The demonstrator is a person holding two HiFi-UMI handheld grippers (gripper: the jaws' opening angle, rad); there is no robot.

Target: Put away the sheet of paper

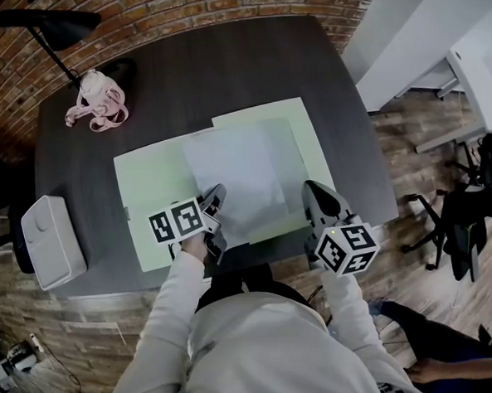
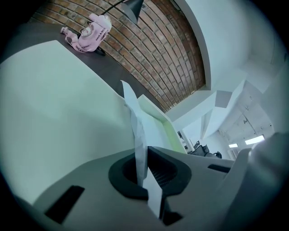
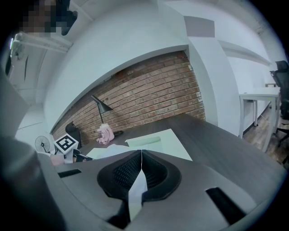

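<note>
White paper (image 1: 232, 171) lies on an open green folder (image 1: 150, 193) on the dark counter (image 1: 221, 68); the left hand-held gripper (image 1: 215, 195) is clamped on its near edge, the sheet running ahead of it; the right hand-held gripper (image 1: 312, 192), jaws together, sits just right of the sheet over the folder's near corner.

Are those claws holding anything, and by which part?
Left gripper pinches the white sheet by its near edge. Right gripper pinches a thin pale edge, sheet or folder unclear.
</note>
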